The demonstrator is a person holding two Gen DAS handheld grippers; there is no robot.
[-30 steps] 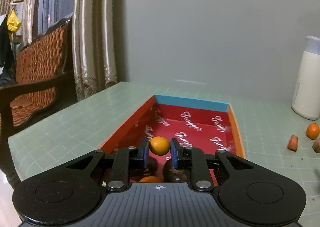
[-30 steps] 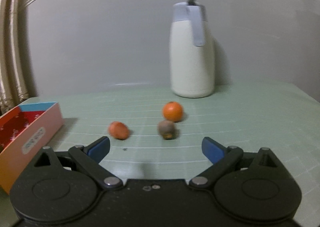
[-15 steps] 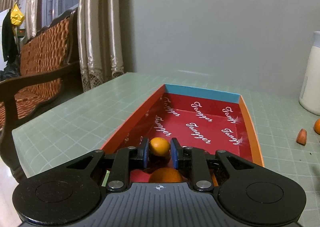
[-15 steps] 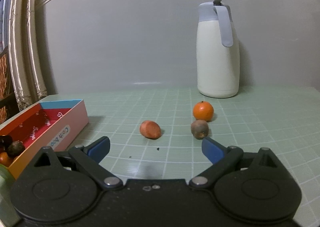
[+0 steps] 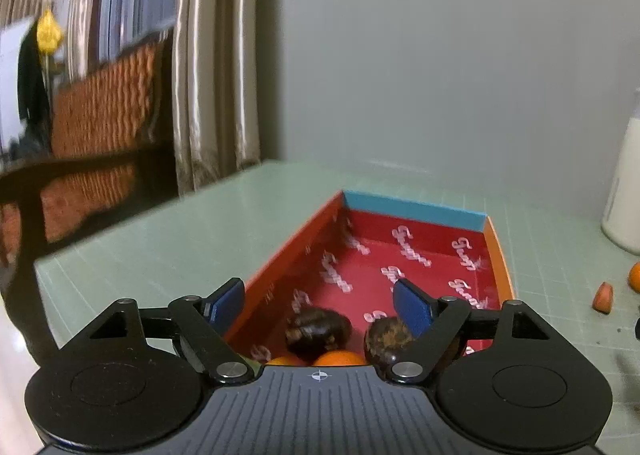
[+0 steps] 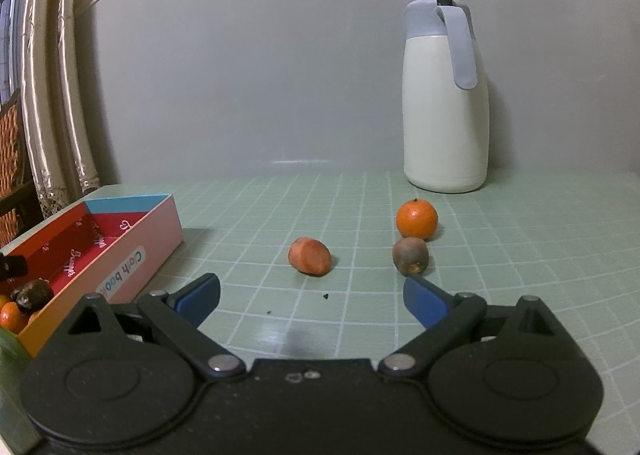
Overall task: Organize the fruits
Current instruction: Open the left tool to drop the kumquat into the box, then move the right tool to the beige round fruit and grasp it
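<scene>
Your left gripper (image 5: pixel 318 301) has just been opening and its jaws now stand spread over the near end of the red box (image 5: pixel 496 251), nothing pinched between them; the small orange fruit (image 5: pixel 338 357) lies below, beside two dark fruits (image 5: pixel 318 331) on the box floor. Your right gripper (image 6: pixel 312 297) also stands spread and empty above the green table (image 6: pixel 520 255), facing the three fruits left outside: an orange-red piece (image 6: pixel 310 255), a brownish fruit (image 6: pixel 410 255) and a tangerine (image 6: pixel 417 218) just behind it. The risk lies with those two: they sit nearly touching, so a wide finger reaching for one could nudge the other and set it rolling towards the white jug (image 6: pixel 446 111). Lifting the left gripper carelessly could also clip the box wall and shift the box.
</scene>
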